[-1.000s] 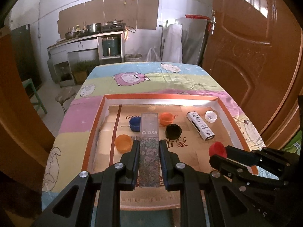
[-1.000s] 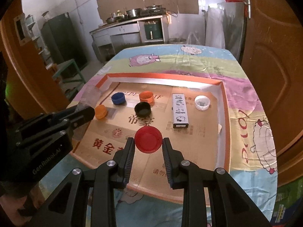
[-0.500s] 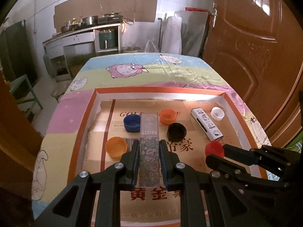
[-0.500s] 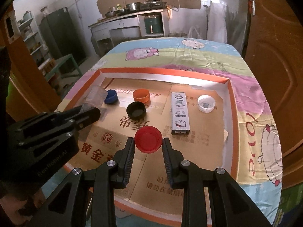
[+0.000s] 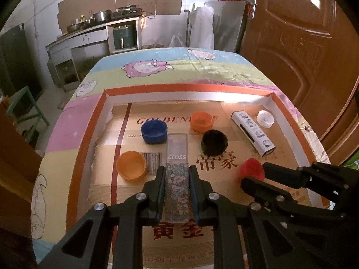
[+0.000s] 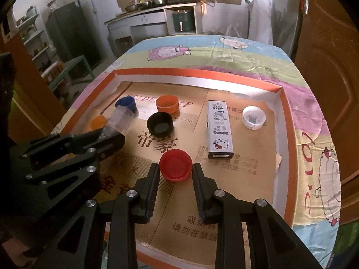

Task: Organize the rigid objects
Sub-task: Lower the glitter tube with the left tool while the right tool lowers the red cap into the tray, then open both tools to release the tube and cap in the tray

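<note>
My left gripper (image 5: 176, 173) is shut on a long clear box with a flower print and the word GLOSS (image 5: 176, 172), held over the tray's cardboard floor. In the right wrist view that box (image 6: 117, 121) sticks out of the left gripper at the left side. My right gripper (image 6: 176, 170) is shut on a red bottle cap (image 6: 176, 164), held just above the cardboard; the same cap (image 5: 250, 170) shows at the right of the left wrist view. Inside the orange-rimmed tray (image 5: 179, 89) lie a blue cap (image 5: 154, 131), two orange caps (image 5: 131, 165) (image 5: 202, 121), a black cap (image 5: 214, 141), a white cap (image 5: 265, 118) and a white cartoon-print box (image 6: 219, 129).
The tray sits on a table with a pastel sheep-print cloth (image 5: 145, 67). A brown wooden door (image 5: 303, 56) stands close on the right. A green stool (image 5: 24, 107) is on the floor at the left, and a kitchen counter (image 5: 101, 29) stands at the back.
Both grippers have sunk toward the tray and moved forward over it, each keeping its hold. The caps and the white box in the tray have not moved.
</note>
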The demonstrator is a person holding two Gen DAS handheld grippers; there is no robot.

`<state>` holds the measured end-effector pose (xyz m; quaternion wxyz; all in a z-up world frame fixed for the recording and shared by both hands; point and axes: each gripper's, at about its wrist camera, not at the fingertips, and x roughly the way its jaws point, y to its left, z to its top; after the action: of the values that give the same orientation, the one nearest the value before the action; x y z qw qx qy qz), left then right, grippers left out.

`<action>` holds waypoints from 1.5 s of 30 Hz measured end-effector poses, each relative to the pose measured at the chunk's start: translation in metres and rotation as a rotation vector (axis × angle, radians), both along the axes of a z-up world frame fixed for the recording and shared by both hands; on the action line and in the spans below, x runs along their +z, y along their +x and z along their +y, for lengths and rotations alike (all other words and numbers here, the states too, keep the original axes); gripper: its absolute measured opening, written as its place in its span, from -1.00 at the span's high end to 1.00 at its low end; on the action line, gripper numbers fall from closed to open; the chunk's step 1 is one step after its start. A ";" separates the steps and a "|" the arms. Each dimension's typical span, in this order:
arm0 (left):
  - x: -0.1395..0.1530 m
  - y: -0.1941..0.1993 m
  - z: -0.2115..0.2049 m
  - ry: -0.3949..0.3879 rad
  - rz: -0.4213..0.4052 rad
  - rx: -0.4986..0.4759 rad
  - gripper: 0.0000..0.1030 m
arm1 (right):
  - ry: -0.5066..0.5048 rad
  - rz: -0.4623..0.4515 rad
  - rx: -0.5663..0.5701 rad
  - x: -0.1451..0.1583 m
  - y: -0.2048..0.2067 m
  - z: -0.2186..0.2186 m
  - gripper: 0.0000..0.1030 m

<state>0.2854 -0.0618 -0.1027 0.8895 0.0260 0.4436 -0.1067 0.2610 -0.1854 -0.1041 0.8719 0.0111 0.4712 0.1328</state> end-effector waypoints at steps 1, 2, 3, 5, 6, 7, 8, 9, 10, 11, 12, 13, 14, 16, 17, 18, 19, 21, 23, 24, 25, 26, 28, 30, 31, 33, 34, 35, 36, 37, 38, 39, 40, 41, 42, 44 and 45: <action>-0.001 0.000 0.000 0.002 0.003 -0.001 0.60 | -0.001 0.002 0.000 -0.001 0.000 0.000 0.40; -0.003 0.001 -0.001 0.003 0.005 -0.002 0.60 | -0.001 0.002 0.000 -0.001 0.001 0.000 0.40; -0.004 0.001 -0.001 0.004 0.008 -0.002 0.60 | -0.001 0.002 0.000 -0.001 0.001 0.001 0.40; -0.005 0.001 -0.001 0.005 0.009 -0.002 0.60 | -0.001 0.002 -0.001 -0.002 0.002 0.001 0.40; -0.006 0.001 -0.001 0.003 0.008 -0.003 0.60 | -0.002 0.003 0.000 -0.002 0.001 0.001 0.40; -0.005 0.001 -0.001 0.000 0.009 -0.003 0.60 | -0.003 0.003 -0.001 -0.002 0.002 0.001 0.40; -0.005 0.002 -0.001 -0.004 0.010 -0.004 0.60 | -0.005 0.004 -0.001 -0.003 0.002 0.001 0.40; -0.006 0.003 0.000 -0.008 0.010 -0.003 0.60 | -0.005 0.003 -0.001 -0.003 0.002 0.001 0.40; -0.006 0.003 0.000 -0.013 0.011 -0.003 0.60 | -0.006 0.002 -0.001 -0.003 0.002 0.002 0.40; -0.006 0.003 0.001 -0.018 0.011 -0.002 0.60 | -0.006 0.001 -0.002 -0.003 0.002 0.002 0.40; -0.006 0.003 0.002 -0.022 0.012 -0.003 0.60 | -0.006 0.001 -0.003 -0.003 0.002 0.002 0.40; -0.007 0.004 0.002 -0.024 0.012 -0.004 0.60 | -0.006 0.001 -0.002 -0.003 0.002 0.002 0.40; -0.007 0.003 0.002 -0.026 0.012 -0.005 0.60 | -0.007 0.000 -0.002 -0.003 0.002 0.002 0.40; -0.007 0.004 0.003 -0.031 0.013 -0.007 0.60 | -0.007 -0.001 -0.002 -0.003 0.002 0.002 0.40; -0.007 0.004 0.003 -0.031 0.014 -0.007 0.60 | -0.007 -0.001 -0.002 -0.003 0.002 0.001 0.40; -0.007 0.004 0.004 -0.032 0.014 -0.008 0.60 | -0.006 -0.003 -0.003 -0.003 0.002 0.001 0.40; -0.007 0.004 0.003 -0.030 0.013 -0.007 0.59 | -0.005 -0.004 -0.003 -0.003 0.003 0.002 0.40; -0.007 0.004 0.003 -0.025 0.011 -0.003 0.50 | -0.004 -0.004 -0.003 -0.003 0.003 0.001 0.40; -0.006 0.004 0.003 -0.031 0.010 -0.002 0.47 | 0.001 -0.005 -0.006 -0.004 0.003 0.001 0.40; -0.007 0.004 0.003 -0.033 0.010 -0.002 0.45 | 0.002 -0.006 -0.007 -0.003 0.002 0.001 0.40; -0.006 0.004 0.003 -0.034 0.010 0.001 0.45 | 0.002 -0.007 -0.007 -0.003 0.001 0.000 0.39; -0.006 0.004 0.004 -0.034 0.009 0.003 0.44 | 0.002 -0.009 -0.006 -0.003 0.000 0.000 0.37; -0.006 0.003 0.005 -0.035 0.013 0.008 0.43 | 0.003 -0.010 -0.007 -0.002 -0.001 0.000 0.27; -0.005 0.001 0.005 -0.042 0.011 0.007 0.43 | 0.008 -0.011 -0.009 -0.002 -0.002 -0.002 0.21; -0.004 0.000 0.006 -0.045 0.010 0.007 0.43 | 0.011 -0.011 -0.011 -0.002 -0.003 -0.003 0.20; -0.002 -0.002 0.006 -0.051 0.006 0.005 0.43 | 0.010 -0.013 -0.016 -0.001 -0.006 -0.005 0.12; -0.001 -0.004 0.007 -0.052 0.002 0.006 0.43 | 0.010 -0.014 -0.018 -0.001 -0.009 -0.006 0.11; 0.000 -0.005 0.007 -0.053 -0.001 0.007 0.43 | 0.009 -0.015 -0.021 0.000 -0.010 -0.007 0.09; 0.001 -0.007 0.007 -0.054 -0.005 0.007 0.43 | 0.009 -0.015 -0.025 0.000 -0.012 -0.009 0.05; 0.003 -0.008 0.007 -0.056 -0.006 0.006 0.43 | 0.010 -0.017 -0.029 0.001 -0.014 -0.010 0.03; 0.005 -0.010 0.008 -0.064 -0.009 0.005 0.43 | 0.011 -0.020 -0.034 0.003 -0.017 -0.011 -0.02; 0.007 -0.013 0.009 -0.072 -0.014 0.005 0.43 | 0.012 -0.022 -0.039 0.004 -0.020 -0.013 -0.04; 0.010 -0.016 0.011 -0.079 -0.023 0.005 0.43 | 0.015 -0.026 -0.042 0.005 -0.023 -0.014 -0.05; 0.014 -0.019 0.012 -0.087 -0.032 0.004 0.43 | 0.016 -0.030 -0.046 0.007 -0.026 -0.015 -0.05; 0.017 -0.022 0.013 -0.094 -0.037 0.002 0.43 | 0.018 -0.035 -0.051 0.010 -0.030 -0.016 -0.06; 0.025 -0.029 0.015 -0.115 -0.057 -0.007 0.41 | 0.023 -0.042 -0.059 0.014 -0.036 -0.018 -0.06; 0.028 -0.032 0.016 -0.123 -0.063 -0.012 0.31 | 0.029 -0.046 -0.064 0.016 -0.041 -0.019 -0.07</action>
<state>0.2535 -0.0458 -0.0747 0.9023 -0.0224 0.4077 -0.1382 0.2200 -0.2049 -0.0882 0.8860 0.0357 0.4486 0.1119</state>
